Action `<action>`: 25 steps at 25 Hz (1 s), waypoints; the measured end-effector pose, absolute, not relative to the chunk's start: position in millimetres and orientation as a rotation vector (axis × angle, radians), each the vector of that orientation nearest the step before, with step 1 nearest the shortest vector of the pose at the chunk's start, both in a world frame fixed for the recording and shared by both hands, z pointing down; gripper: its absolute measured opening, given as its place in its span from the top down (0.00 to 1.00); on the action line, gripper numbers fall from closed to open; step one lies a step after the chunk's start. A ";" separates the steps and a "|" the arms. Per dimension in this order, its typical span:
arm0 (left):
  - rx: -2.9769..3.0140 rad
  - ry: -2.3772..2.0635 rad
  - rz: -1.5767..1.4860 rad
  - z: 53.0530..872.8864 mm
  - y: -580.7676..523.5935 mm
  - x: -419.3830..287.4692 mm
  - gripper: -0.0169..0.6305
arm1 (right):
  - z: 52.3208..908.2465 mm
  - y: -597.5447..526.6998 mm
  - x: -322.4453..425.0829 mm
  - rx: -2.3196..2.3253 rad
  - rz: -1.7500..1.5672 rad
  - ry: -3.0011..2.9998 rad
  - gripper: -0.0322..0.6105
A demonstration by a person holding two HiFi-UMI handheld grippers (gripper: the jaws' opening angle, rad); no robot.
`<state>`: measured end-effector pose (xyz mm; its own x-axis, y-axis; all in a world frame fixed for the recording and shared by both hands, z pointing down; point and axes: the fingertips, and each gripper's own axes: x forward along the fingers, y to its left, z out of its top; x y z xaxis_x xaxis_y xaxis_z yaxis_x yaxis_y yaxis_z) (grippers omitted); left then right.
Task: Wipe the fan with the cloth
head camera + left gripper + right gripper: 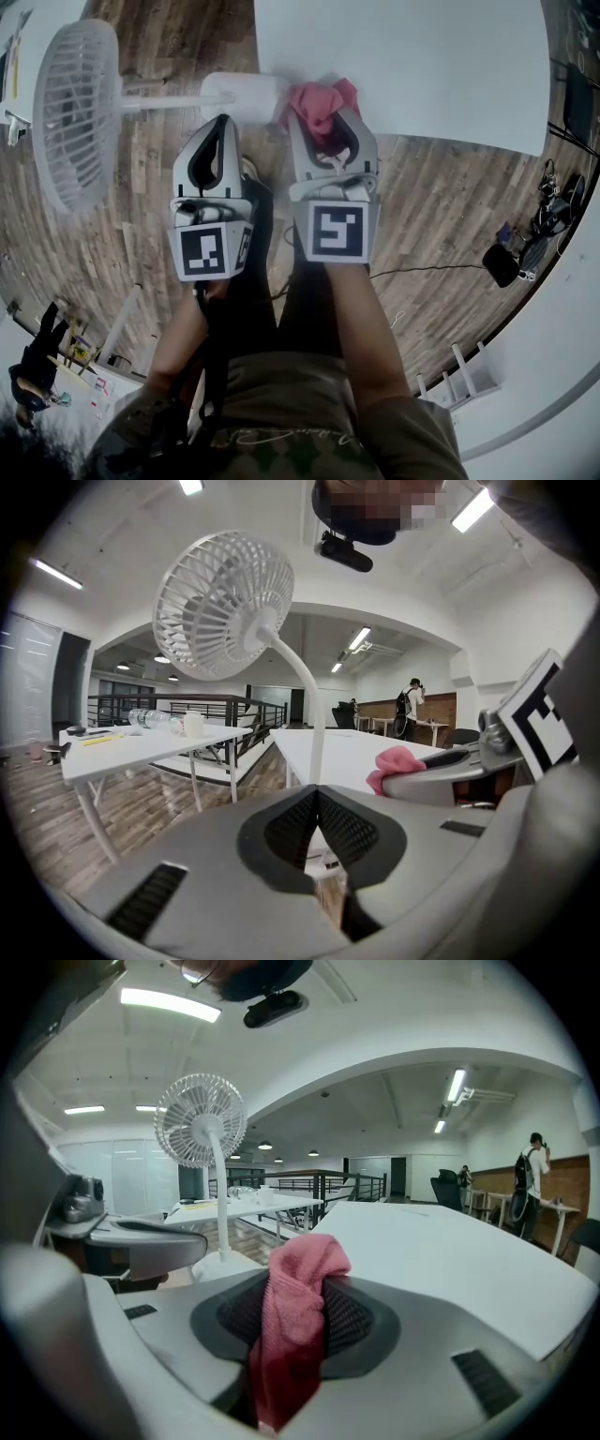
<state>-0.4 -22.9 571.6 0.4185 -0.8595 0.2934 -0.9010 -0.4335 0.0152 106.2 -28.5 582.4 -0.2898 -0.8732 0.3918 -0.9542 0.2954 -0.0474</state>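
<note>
Since R gripper [328, 124] pinches cloth [319, 101] just right of fan base [246, 94], grille [80, 112] sits up-left; L gripper [223, 122], closed empty, is nearer.

Left gripper [317, 797] jaws together, nothing between them, white fan [225, 607] ahead on curved stem, pink cloth [397, 763] in right gripper [398, 782] at right.
</note>
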 end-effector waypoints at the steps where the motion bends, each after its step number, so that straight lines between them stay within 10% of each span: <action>1: 2.480 -1.558 0.351 569.4 -24.0 1.5 0.95 | 579.7 -26.2 107.1 1.651 0.408 -2.286 0.68; 25: 2.414 -1.530 0.285 573.0 -19.9 -13.3 0.95 | 561.0 -46.3 44.9 1.586 0.410 -2.474 0.69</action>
<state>-13.3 -19.9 573.0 0.4235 -0.8528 0.3056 -0.9056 -0.4069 0.1195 44.9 -46.3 561.0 -0.4179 -0.8605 0.2914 -0.9085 0.3952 -0.1359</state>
